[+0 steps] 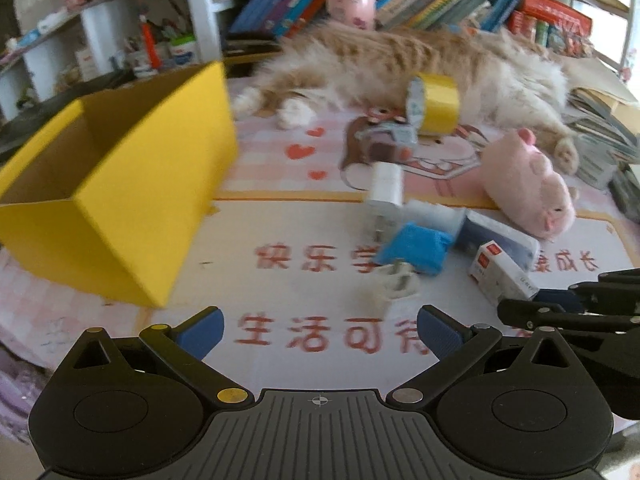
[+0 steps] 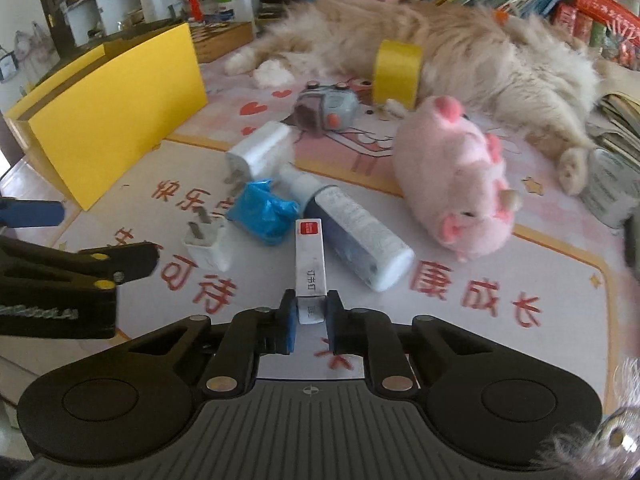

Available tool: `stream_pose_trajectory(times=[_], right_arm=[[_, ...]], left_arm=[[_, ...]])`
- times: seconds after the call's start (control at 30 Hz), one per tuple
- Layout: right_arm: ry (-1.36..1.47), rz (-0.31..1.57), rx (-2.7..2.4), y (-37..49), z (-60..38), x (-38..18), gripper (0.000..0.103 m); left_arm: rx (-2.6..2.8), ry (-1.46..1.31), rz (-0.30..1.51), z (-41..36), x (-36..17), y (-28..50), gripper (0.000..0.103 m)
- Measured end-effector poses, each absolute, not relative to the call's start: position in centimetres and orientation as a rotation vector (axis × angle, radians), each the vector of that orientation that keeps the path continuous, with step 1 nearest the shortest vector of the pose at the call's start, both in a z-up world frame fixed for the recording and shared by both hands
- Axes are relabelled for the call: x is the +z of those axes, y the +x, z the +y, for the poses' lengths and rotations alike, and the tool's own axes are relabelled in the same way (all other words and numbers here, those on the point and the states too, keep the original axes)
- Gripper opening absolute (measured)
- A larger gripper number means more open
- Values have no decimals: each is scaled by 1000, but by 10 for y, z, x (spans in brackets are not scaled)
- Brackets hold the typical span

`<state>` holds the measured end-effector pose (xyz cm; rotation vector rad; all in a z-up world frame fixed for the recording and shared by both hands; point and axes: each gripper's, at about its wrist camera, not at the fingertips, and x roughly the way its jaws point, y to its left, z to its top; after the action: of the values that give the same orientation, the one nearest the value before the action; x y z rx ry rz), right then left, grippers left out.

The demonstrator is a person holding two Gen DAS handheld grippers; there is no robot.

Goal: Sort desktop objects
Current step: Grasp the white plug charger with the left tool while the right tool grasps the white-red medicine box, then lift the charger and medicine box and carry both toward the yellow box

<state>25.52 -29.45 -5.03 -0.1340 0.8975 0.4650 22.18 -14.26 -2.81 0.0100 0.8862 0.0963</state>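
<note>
A small white staple box (image 2: 309,268) with a red label stands on edge on the desk mat, its near end clamped between the blue pads (image 2: 289,326). Behind it lie a white-and-navy spray bottle (image 2: 352,232), a crumpled blue bag (image 2: 262,216), two white chargers (image 2: 262,150), a pink plush pig (image 2: 460,178), yellow tape (image 2: 396,72), and what may be a grey toy (image 2: 326,110). The yellow box (image 1: 116,184) sits open at left.

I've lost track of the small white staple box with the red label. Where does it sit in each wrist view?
Left wrist view: the small white staple box with the red label lies lower right, its near end at the right gripper entering from the right.
Right wrist view: the box is centre-bottom, clamped between the fingers.
Shared landmark: the blue crumpled plastic bag, just left of the box.
</note>
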Motion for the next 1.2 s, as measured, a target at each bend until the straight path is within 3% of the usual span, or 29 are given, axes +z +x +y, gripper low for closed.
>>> stream_pose_trajectory(times=[0.13,0.2,0.33,0.57,1.2], right_arm=[[-137,907,423,253,-312,-48,13],[-136,913,404,252,-320,-48,13],[-131,924,386,253,-329,-50,13],[-148,923,399,252,-331,-50,13],[-184,912,408,271,-318,-54,15]], left_arm=[[73,22,901,-155,-36,234,101],[62,26,896,-161,-39,238,95],[73,77,899,-172,-46,246,64],[66,76,883,-175,-50,249,29],[52,22,881,-170,-53,253,28]])
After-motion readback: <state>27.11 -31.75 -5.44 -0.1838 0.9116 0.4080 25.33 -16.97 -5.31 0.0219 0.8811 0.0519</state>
